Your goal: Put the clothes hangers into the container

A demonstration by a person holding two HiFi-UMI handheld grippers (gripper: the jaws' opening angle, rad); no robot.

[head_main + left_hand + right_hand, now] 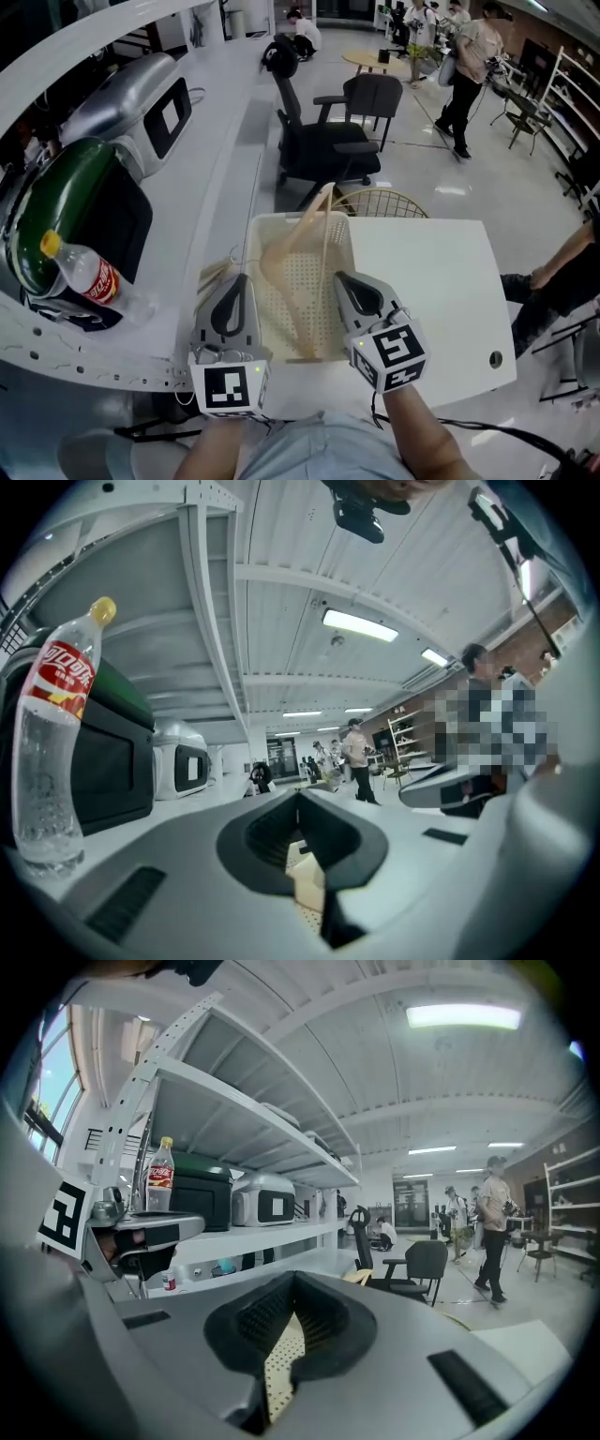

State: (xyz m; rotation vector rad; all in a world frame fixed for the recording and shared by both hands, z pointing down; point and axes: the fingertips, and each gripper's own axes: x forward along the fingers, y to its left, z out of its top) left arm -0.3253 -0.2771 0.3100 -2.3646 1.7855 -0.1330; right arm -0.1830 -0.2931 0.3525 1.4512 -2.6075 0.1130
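A white perforated container (302, 298) stands on the white table (431, 300). Light wooden clothes hangers (298, 246) lie inside it and lean up over its far rim. Another wooden piece (214, 273) shows just left of the container. My left gripper (239, 281) is at the container's front left wall, and my right gripper (342, 279) is at its front right wall. Both are shut with nothing held. In the left gripper view the jaws (298, 794) meet above the perforated container (307, 891). The right gripper view shows its jaws (293, 1277) closed over the same container (279, 1365).
A cola bottle (82, 272) stands on the shelf at the left beside a black appliance (117, 230). Beyond the table are a black office chair (319, 141) and a round wire object (380, 202). A person's leg (562, 277) is at the right edge.
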